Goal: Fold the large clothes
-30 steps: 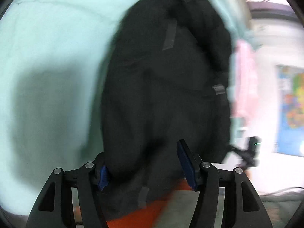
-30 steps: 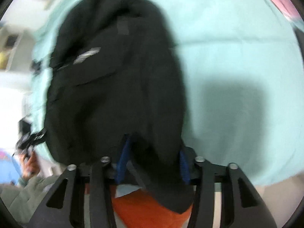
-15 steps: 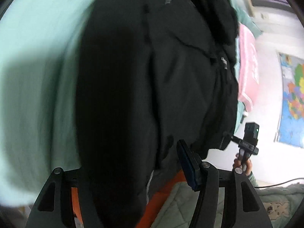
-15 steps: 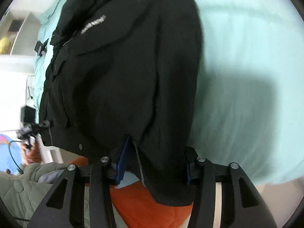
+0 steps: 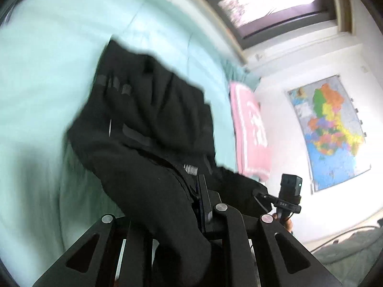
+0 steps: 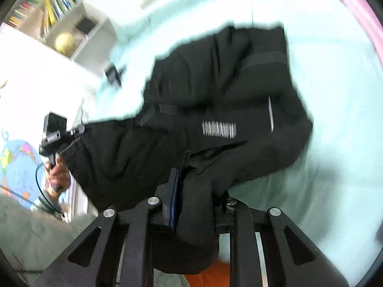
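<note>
A large black jacket (image 5: 148,129) hangs bunched over a mint-green bed sheet (image 5: 47,55), lifted at its near edge. My left gripper (image 5: 182,205) is shut on a fold of the jacket; the cloth covers its left finger. In the right wrist view the jacket (image 6: 227,110) shows a grey logo stripe, and my right gripper (image 6: 198,203) is shut on another fold of it. The other hand-held gripper shows at the edge of each view (image 5: 287,198) (image 6: 53,131).
A pink towel (image 5: 251,129) lies at the bed's far side. A colourful wall map (image 5: 328,129) and a window (image 5: 268,2) are behind. A bookshelf with a yellow ball (image 6: 64,41) stands beside the bed. The green sheet (image 6: 335,71) spreads to the right.
Both grippers have tilted up and pulled the jacket along, so it now lies bunched lower on the bed and the room walls have come into view. Both stay clamped on the jacket.
</note>
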### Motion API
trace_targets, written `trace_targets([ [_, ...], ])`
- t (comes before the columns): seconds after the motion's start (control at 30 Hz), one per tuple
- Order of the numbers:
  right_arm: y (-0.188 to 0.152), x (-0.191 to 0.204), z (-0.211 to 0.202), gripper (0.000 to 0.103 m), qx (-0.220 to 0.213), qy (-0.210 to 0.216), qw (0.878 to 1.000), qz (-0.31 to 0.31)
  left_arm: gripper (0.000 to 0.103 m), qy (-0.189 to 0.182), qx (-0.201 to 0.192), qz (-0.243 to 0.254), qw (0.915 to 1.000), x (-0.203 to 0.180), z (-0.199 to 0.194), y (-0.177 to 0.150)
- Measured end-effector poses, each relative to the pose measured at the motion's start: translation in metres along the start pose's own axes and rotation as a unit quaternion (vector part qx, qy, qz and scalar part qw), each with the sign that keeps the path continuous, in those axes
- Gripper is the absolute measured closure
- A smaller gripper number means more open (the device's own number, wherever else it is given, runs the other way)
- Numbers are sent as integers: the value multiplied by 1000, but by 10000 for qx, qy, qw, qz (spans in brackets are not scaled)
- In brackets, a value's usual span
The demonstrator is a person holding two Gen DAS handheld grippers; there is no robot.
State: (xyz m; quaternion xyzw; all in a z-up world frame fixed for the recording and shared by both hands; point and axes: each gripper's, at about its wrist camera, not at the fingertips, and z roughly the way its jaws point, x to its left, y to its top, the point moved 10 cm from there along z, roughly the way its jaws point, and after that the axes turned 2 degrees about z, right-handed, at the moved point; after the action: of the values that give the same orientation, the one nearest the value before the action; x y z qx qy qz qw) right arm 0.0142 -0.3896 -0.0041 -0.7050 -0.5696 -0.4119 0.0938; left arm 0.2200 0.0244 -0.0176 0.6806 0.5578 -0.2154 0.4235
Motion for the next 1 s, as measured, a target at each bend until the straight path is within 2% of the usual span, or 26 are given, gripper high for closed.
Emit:
trace_targets([
  [0.1, 55, -5, -15, 78, -550, 111, 9983, 187, 87, -29, -290, 60, 9996, -2, -6, 42],
  [0.23, 123, -37, -31, 78, -1116, 67, 9920, 581, 87, -189, -677, -355, 9969, 9, 7, 94],
  [0.33, 167, -67, -27, 77, -1374, 17, 9843, 1107, 87, -238, -854, -689, 9937, 21, 22, 134],
  [0.4, 194, -87, -15, 77, -1408, -45, 9799, 1412, 86, -73, -853, -776, 9933, 31, 38, 161],
  [0.47, 213, -103, 4, 77, -1319, -245, 9786, 1560, 86, 162, -707, -756, 9945, 41, 58, 176],
  [0.53, 228, -118, 33, 76, -1153, -499, 9767, 1743, 85, 551, -546, -825, 9936, 61, 87, 194],
  [0.67, 248, -159, 99, 75, -774, -970, 9706, 2061, 83, 1007, -196, -1365, 9853, 120, 147, 214],
  [0.8, 242, -193, 157, 75, -290, -1317, 9665, 2186, 83, 1148, 107, -1835, 9762, 171, 202, 209],
  [0.9, 236, -211, 185, 75, -155, -1449, 9620, 2307, 82, 1085, 152, -1899, 9757, 185, 222, 202],
  [1.0, 236, -216, 192, 75, -84, -1422, 9623, 2319, 82, 965, 225, -1938, 9760, 186, 224, 203],
])
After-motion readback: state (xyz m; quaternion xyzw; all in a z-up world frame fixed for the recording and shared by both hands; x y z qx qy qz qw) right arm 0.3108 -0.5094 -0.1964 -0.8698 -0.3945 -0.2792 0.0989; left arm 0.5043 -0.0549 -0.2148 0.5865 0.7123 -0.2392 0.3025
